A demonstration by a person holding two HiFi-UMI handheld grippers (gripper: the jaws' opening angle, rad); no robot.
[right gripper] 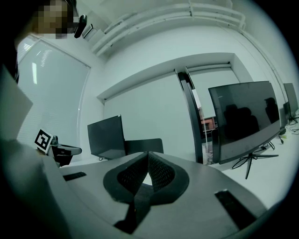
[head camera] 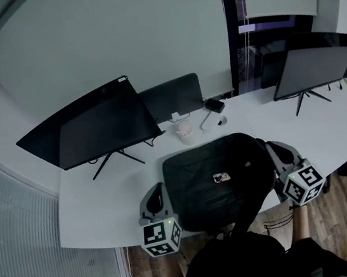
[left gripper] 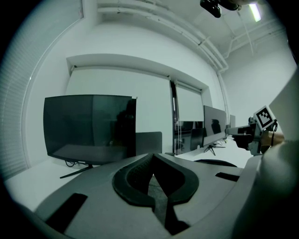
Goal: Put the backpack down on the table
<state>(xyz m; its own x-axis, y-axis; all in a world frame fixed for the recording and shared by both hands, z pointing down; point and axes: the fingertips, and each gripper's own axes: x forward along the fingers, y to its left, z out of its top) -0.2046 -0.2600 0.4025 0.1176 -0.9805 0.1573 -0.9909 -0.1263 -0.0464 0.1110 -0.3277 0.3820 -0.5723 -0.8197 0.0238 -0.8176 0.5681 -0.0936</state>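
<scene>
Both pairs of jaws are pressed together, pinching nothing. The left gripper (left gripper: 153, 163) and right gripper (right gripper: 148, 161) sit just beside the backpack (head camera: 220, 176), one on each side. The backpack is black and lies flat near the front edge of the white table (head camera: 100, 209), with a strap hanging off. Behind it stand a pale cup (head camera: 184, 131) and a dark monitor (head camera: 95, 126).

**Left gripper** (left gripper: 152, 158) and **right gripper** (right gripper: 148, 155): smooth, rounded pale-grey shells, each with dark rectangular slots in its upper face. **Pads** (right gripper: 162, 173): dark and finely dimpled, set in a black teardrop-shaped surround. **Left cube** (head camera: 161, 235) and **right cube** (head camera: 303, 183): white faces bearing black square markers. A small **green light** (head camera: 170, 221) shows on the left one. Person: **dark top** (head camera: 243, 266).
</scene>
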